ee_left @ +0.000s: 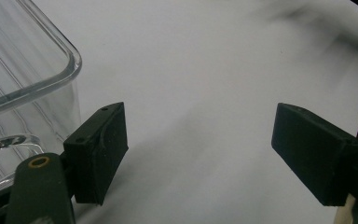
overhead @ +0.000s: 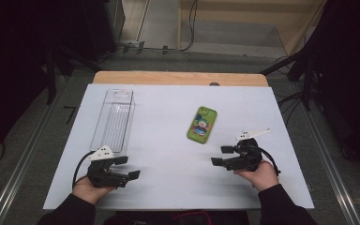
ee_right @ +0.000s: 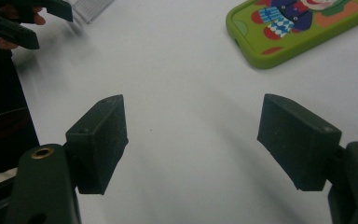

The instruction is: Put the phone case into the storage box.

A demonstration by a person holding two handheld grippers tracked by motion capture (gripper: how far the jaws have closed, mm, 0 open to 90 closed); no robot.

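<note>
Two grippers sit low over the white table point(overhead: 178, 187), one in each of your hands, and neither holds anything. Your left gripper point(overhead: 127, 167) has its fingers point(ee_left: 98, 151) spread wide, with bare table showing between them in the left gripper view. The clear box point(overhead: 115, 119) lies just beside that gripper: from above, its near end sits right behind the gripper's grey plate, and in the left gripper view its rounded corner point(ee_left: 51, 65) rises close against the outside of the left-hand finger. Whether finger and box touch cannot be told.

Your right gripper point(overhead: 221, 155) is likewise wide apart, its fingers point(ee_right: 100, 140) framing only bare table. The phone point(overhead: 202, 124), in a green case printed with a cartoon figure, lies flat on the table beyond those fingers and off toward the right-hand one; in the right gripper view its lower edge point(ee_right: 298, 28) stands clear of the fingertips, with open table between. From above, the phone rests near the right gripper and well apart from the left one, on the far side of the gap between your hands.

Both grippers point inward, toward each other, across the near half of the table. Your left hand point(overhead: 89, 190) and right hand point(overhead: 262, 176) grip the gripper bodies from below, dark sleeves point(overhead: 286, 208) reaching in from the near edge. The left gripper also shows small and blurred at the top-left corner of the right gripper view point(ee_right: 23, 18).
</note>
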